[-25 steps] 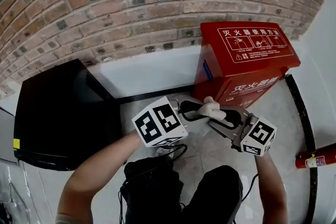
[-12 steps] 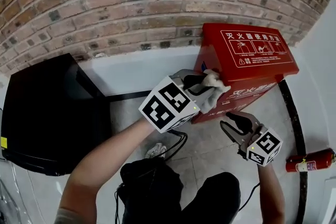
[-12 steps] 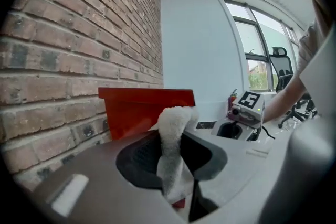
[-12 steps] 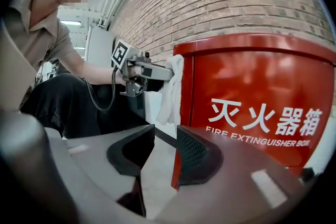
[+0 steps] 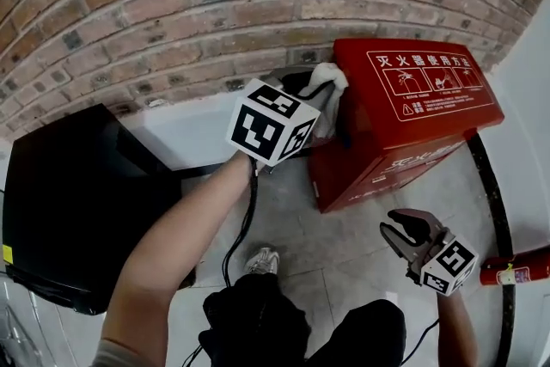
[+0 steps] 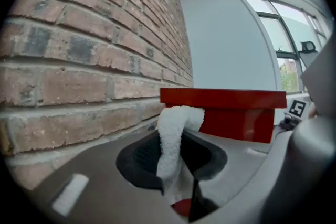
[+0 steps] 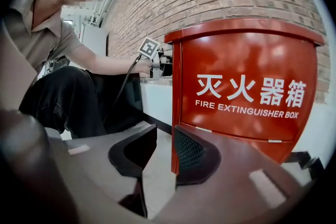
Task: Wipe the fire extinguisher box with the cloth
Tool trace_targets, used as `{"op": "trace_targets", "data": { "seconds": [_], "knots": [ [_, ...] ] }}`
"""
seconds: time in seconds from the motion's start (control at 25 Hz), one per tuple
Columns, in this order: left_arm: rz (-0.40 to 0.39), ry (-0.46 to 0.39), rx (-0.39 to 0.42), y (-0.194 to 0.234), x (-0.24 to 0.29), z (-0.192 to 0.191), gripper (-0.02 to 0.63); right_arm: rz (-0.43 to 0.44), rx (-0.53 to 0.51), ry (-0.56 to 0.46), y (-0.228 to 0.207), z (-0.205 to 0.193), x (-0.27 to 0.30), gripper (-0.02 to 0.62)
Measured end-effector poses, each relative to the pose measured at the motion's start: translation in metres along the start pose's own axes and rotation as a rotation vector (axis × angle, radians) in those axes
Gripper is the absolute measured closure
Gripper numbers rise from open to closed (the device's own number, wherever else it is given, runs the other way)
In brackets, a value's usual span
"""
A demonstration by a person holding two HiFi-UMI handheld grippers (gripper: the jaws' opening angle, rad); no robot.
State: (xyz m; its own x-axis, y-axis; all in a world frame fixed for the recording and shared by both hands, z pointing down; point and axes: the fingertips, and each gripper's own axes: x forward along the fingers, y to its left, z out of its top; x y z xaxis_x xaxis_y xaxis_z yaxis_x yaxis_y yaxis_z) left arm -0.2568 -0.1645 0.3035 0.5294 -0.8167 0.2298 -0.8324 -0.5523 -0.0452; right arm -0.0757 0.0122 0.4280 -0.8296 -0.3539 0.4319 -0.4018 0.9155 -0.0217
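**Red metal box, fluffy white cloth**

Red and shiny, the fire extinguisher box point(image 5: 412, 116) stands on the grey tile floor point(image 5: 344, 228) against a rough brick wall point(image 5: 215, 4). It has square edges and white writing on its sloped lid. The left tool point(image 5: 311, 90) pinches a soft, fluffy white cloth point(image 5: 328, 78) at the box's top left corner. The right tool point(image 5: 404, 228) hangs low in front of the box. Its jaws have just been closing, with a narrow gap and nothing in it. A black cabinet point(image 5: 77, 202) sits to the left. A red fire extinguisher point(image 5: 516, 266) lies to the right.

Building corridor, bare brick wall point(image 5: 215, 4), tiled floor point(image 5: 344, 245), red fire extinguisher box point(image 5: 412, 99), tall windows point(image 6: 283, 44)
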Motion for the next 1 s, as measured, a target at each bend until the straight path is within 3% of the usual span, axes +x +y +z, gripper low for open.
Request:
{"op": "trace_targets", "data": {
  "seconds": [0.12, 0.32, 0.52, 0.72, 1.0],
  "knots": [
    [0.068, -0.020, -0.059, 0.025, 0.013, 0.002, 0.509, -0.007, 0.023, 0.002, 0.001, -0.007, 0.002, 0.471],
    [0.192, -0.017, -0.019, 0.043, 0.014, -0.014, 0.509, -0.011, 0.033, -0.001, 0.004, -0.016, 0.000, 0.474],
    [0.232, 0.015, -0.005, 0.028, 0.001, -0.060, 0.509, -0.015, 0.073, 0.004, 0.008, -0.033, -0.007, 0.483],
    [0.216, 0.009, -0.044, 0.016, 0.021, -0.083, 0.509, -0.011, 0.083, 0.016, 0.016, -0.042, -0.009, 0.486],
    [0.027, -0.046, -0.104, -0.025, 0.017, -0.104, 0.515, -0.034, 0.100, -0.017, 0.007, -0.041, -0.006, 0.499]
  ]
}}
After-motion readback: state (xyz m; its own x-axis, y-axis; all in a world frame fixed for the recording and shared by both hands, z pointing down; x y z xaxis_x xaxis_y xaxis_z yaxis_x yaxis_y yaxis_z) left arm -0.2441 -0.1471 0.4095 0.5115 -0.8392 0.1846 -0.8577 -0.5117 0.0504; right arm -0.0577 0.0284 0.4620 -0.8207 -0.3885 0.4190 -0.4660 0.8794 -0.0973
